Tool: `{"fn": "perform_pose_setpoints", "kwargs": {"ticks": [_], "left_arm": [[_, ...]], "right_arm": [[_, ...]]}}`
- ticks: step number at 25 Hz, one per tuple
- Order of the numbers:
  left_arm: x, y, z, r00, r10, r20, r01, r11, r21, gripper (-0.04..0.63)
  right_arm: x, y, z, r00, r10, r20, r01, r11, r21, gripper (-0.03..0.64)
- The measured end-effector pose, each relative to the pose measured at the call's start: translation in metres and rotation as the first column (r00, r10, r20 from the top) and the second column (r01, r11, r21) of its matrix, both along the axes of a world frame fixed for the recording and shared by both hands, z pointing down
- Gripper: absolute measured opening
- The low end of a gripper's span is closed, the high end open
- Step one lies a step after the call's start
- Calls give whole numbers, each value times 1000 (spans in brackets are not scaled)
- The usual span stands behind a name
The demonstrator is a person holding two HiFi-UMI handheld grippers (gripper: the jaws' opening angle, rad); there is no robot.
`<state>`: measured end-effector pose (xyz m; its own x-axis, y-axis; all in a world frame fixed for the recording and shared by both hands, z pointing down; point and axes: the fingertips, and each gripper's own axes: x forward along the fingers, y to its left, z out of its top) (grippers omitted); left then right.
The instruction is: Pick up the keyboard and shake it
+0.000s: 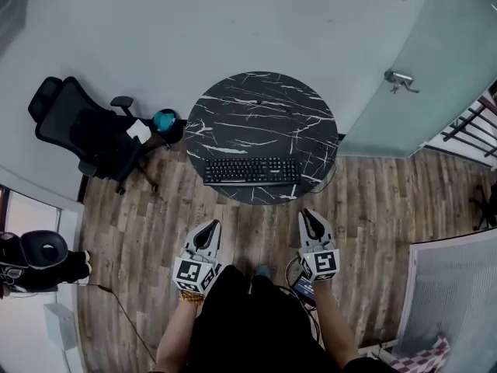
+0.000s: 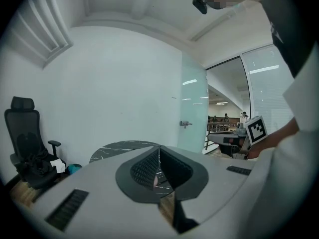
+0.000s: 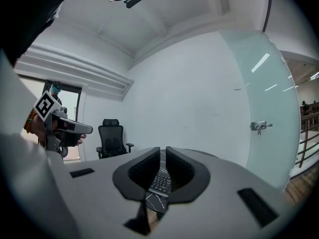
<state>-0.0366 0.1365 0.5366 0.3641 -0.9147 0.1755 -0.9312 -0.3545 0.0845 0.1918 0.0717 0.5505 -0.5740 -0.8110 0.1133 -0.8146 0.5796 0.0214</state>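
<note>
Closing in on the grab, I'd judge; nothing is lifted yet. The left gripper (image 1: 208,230) is clenched, pads together with nothing between them. The right gripper (image 1: 311,220) is the same, pinched shut and empty. Both point at the table (image 1: 264,107) from over the wood-plank floor (image 1: 155,224).

The keyboard (image 1: 251,170) lies flat, ahead of both grippers and roughly centred between their lines, well apart from the tips. It sits at the table edge nearest them, long side facing them.

How I'd do it:
- Spread both jaws before reaching in.
- Put the left gripper on the end ahead of it, the right gripper on the other end.
- Bite the case rim, not the keycaps.
- Keep the grips level and matched, or it will twist once shaking starts.
- I can't tell whether a cable trails off, so check for slack.

Materials:
- The keyboard is a thin black slab, long rectangle with rows of small caps. It's likely hard plastic and slick at the edges.
- The table is a round top, black with white marble veins and a smooth sheen.
- The gripper pads look dark and finely ribbed, so decent friction.
</note>
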Motion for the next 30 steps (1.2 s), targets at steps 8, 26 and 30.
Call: {"fn": "perform_pose_setpoints", "kwargs": {"ticks": [8,26,30], "left_arm": [[-45,-83,18,999,-35,0,35,999,-7,17],[-130,-239,96,994,-21,-103,4,987,-163,17],[-148,-242,145,993,-64,-95,37,965,-261,18]], "right_arm": [[-20,-79,10,999,0,-49,-1,1000,-20,34],[-23,-224,44,984,29,-177,-59,985,-163,87],[-2,-247,87,987,39,-154,-81,957,-279,193]]}}
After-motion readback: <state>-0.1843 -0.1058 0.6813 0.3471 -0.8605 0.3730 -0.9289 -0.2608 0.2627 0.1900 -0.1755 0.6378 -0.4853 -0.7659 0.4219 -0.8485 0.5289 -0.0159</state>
